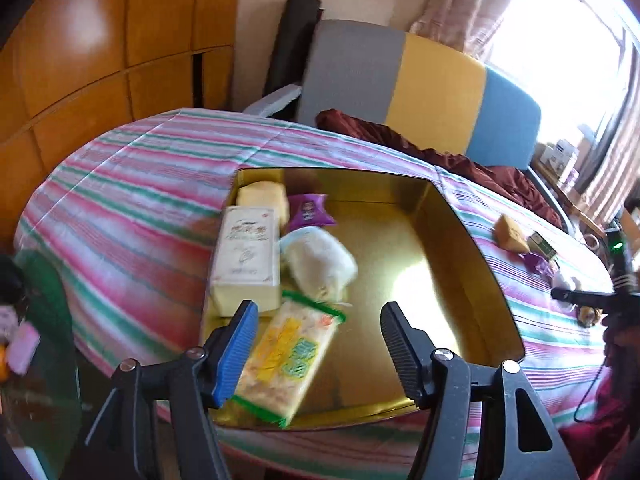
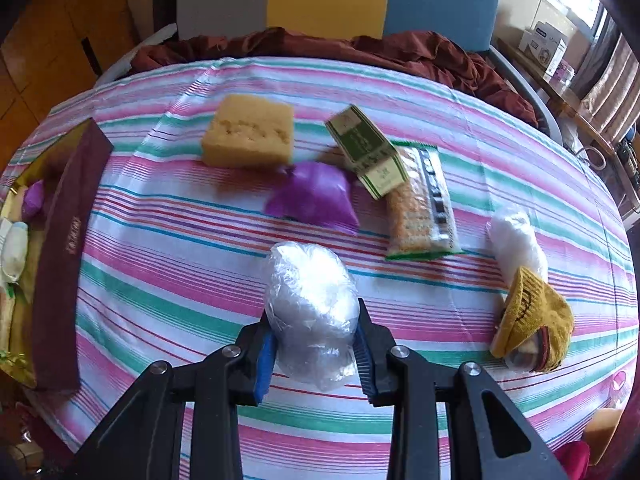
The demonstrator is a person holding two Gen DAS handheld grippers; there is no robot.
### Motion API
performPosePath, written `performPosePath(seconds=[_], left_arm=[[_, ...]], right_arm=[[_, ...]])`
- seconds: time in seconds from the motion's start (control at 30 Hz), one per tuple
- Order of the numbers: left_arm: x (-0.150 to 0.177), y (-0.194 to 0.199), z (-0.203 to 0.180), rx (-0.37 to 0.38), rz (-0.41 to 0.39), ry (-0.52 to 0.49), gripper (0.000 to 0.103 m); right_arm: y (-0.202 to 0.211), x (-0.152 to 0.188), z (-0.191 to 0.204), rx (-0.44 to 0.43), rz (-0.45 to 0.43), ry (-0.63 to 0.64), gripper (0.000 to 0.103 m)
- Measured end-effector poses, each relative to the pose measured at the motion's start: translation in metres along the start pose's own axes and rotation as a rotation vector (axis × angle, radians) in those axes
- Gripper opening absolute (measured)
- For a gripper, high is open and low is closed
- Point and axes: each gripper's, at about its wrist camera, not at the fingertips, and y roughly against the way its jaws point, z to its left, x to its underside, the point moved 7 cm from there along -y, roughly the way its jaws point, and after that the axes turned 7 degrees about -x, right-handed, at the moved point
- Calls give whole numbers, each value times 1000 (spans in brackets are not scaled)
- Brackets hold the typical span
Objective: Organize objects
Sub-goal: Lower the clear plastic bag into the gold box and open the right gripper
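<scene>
A gold-lined box (image 1: 460, 248) lies on the striped cloth and holds a cream carton (image 1: 246, 256), a yellow sponge (image 1: 264, 196), a purple packet (image 1: 310, 210), a white wrapped bundle (image 1: 320, 260) and a cracker pack (image 1: 286, 356). My left gripper (image 1: 320, 344) is open and empty over the box's near edge. My right gripper (image 2: 316, 344) is shut on a clear plastic-wrapped white bundle (image 2: 312, 312) above the cloth. Beyond it lie a yellow sponge (image 2: 248, 136), a purple packet (image 2: 316, 196), a green carton (image 2: 366, 152), a cracker pack (image 2: 420, 208), another plastic bundle (image 2: 516, 244) and a mustard knit item (image 2: 532, 320).
The box's maroon wall (image 2: 64, 256) stands at the left of the right wrist view. A dark red cloth (image 2: 360, 52) and a grey, yellow and blue headboard (image 1: 420, 92) lie behind the table. Wooden cabinets (image 1: 100, 48) stand at the left. The right gripper shows in the left wrist view (image 1: 592, 300).
</scene>
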Motion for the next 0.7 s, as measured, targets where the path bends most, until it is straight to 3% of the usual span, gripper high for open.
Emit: performPosePath(seconds=[0.17,0.3,0.5,0.7], left_arm=[[7,4,22,-24,-7,51,64],[11,7,28,-7,-8,61,64],[11,9,30,4,-22,62,72],[15,3,33,25,-1,82,72]], right_arm=[[37,-30,73,-113,-90,83,33],[43,-48,144,-235,-104,161,33],[12,-61,248,-331,-34,254,33],[-49,-71,299,-321,82,216,34]])
